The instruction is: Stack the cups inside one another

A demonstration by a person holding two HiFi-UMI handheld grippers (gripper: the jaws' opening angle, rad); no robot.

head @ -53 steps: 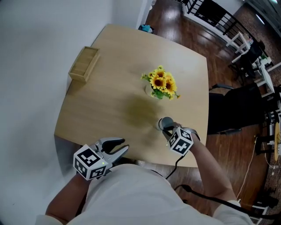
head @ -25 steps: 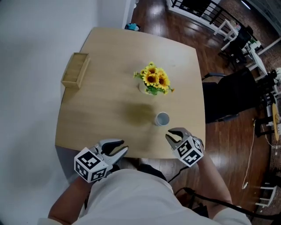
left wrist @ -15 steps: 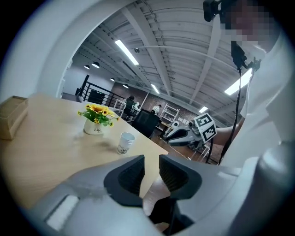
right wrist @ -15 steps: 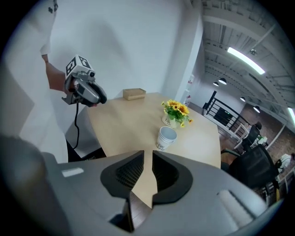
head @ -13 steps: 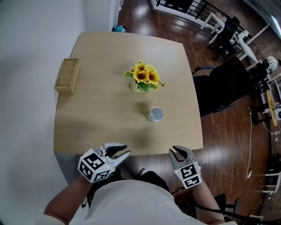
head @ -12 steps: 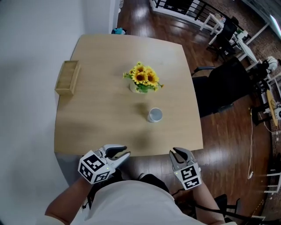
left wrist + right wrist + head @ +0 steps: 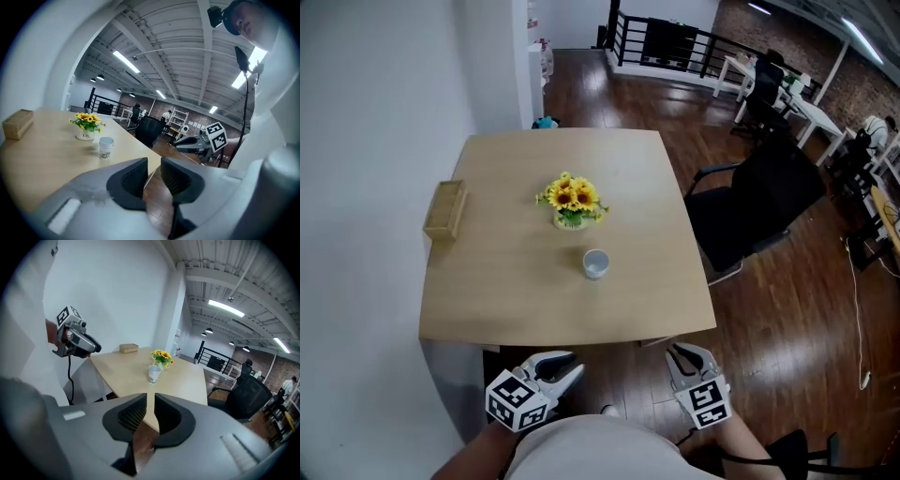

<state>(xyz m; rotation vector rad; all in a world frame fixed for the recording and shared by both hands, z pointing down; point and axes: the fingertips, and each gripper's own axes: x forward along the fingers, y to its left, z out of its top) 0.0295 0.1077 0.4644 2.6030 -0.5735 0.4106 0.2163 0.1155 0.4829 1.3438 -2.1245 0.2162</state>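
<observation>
Head view: my left gripper [image 7: 575,363] and my right gripper [image 7: 680,354] hang off the near edge of the table [image 7: 487,300], over the wooden floor [image 7: 769,309].
Cup: the white cup [image 7: 596,264] stands upright on the table, right of the middle and just in front of the sunflower pot [image 7: 570,203]. I cannot tell if it is one cup or several nested.
Cup and grippers: well apart, neither touching it.
Left gripper: jaws a narrow gap apart, with nothing between them.
Right gripper: jaws closing, only a thin slit between them, with nothing in it.
Wooden box [image 7: 444,209]: lies at the table's left edge.
Black chair [image 7: 750,202]: stands beside the table's right side.
</observation>
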